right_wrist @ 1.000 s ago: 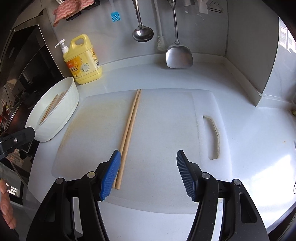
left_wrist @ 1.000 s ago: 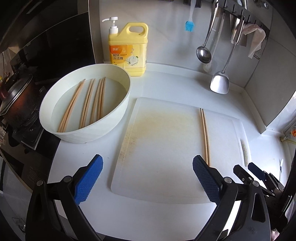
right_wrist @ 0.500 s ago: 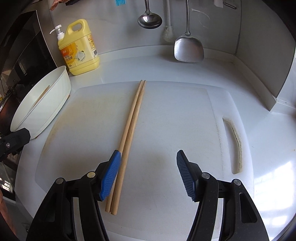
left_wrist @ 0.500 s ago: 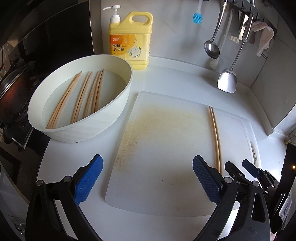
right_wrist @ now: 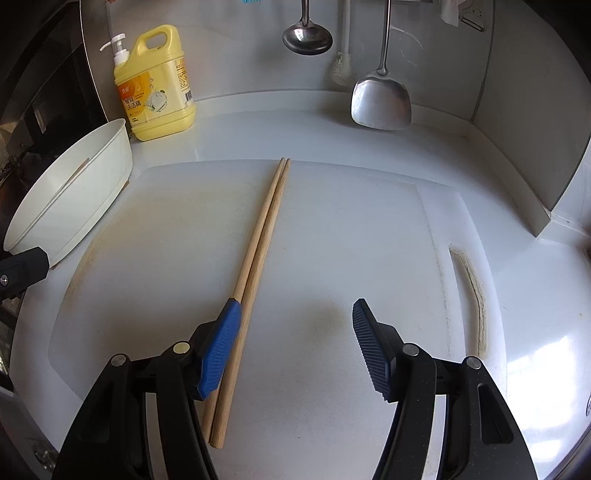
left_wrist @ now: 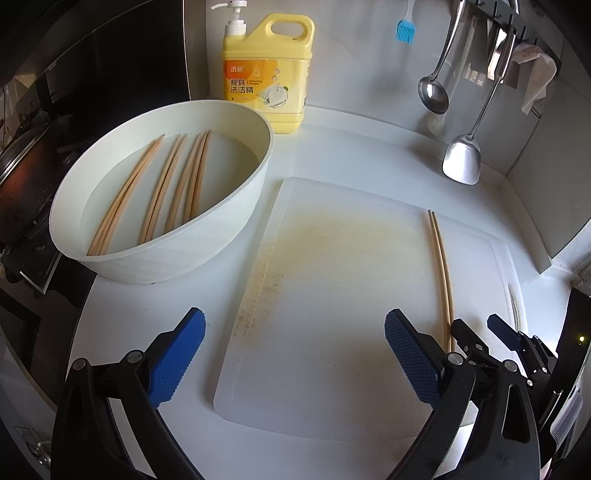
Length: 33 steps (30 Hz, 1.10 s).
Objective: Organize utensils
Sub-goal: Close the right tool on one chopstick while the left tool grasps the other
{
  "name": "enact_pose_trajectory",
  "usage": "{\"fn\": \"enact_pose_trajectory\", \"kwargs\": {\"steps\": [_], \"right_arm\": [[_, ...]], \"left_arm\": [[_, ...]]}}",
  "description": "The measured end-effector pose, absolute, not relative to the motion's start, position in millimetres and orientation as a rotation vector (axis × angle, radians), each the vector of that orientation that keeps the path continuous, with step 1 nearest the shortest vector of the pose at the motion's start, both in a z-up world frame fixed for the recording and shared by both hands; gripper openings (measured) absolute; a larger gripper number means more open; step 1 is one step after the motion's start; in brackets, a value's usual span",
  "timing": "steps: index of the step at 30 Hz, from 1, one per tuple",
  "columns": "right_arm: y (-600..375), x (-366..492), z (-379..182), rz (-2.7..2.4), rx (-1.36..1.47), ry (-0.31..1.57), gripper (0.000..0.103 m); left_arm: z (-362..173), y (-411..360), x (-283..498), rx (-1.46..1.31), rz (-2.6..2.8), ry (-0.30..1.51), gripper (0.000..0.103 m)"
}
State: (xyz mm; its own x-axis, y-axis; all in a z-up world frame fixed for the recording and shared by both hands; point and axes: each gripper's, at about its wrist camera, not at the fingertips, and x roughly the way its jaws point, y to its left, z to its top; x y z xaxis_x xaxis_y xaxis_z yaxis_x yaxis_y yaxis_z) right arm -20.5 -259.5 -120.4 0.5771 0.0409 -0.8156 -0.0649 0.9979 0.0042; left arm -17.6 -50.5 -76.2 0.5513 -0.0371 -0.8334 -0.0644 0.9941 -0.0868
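A pair of wooden chopsticks (right_wrist: 258,258) lies side by side on the white cutting board (right_wrist: 332,229). My right gripper (right_wrist: 295,347) hovers low over the board, open, and its left blue pad overlaps the pair's near end; nothing sits between the pads. The same pair (left_wrist: 441,266) shows at the board's right in the left wrist view, with the right gripper (left_wrist: 480,332) at its near end. My left gripper (left_wrist: 291,354) is open over the board's (left_wrist: 332,295) near left edge, holding nothing. Several more chopsticks (left_wrist: 162,188) lie in the white oval basin (left_wrist: 221,229).
A yellow dish-soap jug (left_wrist: 267,70) stands behind the basin at the wall. A ladle (left_wrist: 434,92), a metal spatula (left_wrist: 463,158), a blue brush (left_wrist: 405,31) and a cloth (left_wrist: 535,77) hang on the back wall. A stove with a pot (left_wrist: 22,166) lies left.
Both grippers have sunk toward the board and moved forward. The chopstick pair now reaches down past the right gripper's left pad. Jaw openings look the same.
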Motion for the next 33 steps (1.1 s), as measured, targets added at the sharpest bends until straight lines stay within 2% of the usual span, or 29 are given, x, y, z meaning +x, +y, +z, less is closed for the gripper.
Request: {"fn": "enact_pose_trajectory", "kwargs": {"steps": [8,11,13,16,21,33], "right_arm": [[-255,-13,-125,0.049,-0.052,0.941,0.06],[-254,-12,-124,0.067,-0.057,0.922,0.043],[-255,-11,-123,0.075,-0.061,0.916,0.026],[-263,-10,-123,0.092,-0.037,0.916,0.013],[-283,-10,-122,0.101,0.011,0.918,0.009],[-324,-6,-121,0.097,0.028,0.92,0.008]], "left_arm": [[-80,-53,-15,-0.101,0.016,0.988,0.096],[-81,-57,-13,-0.096,0.012,0.989,0.096],[-82,-61,-11,-0.093,0.004,0.987,0.096],[-84,-70,-6,-0.093,-0.023,0.987,0.096],[-89,-95,3,-0.066,-0.078,0.976,0.096],[-115,-149,26,-0.029,-0.119,0.995,0.096]]}}
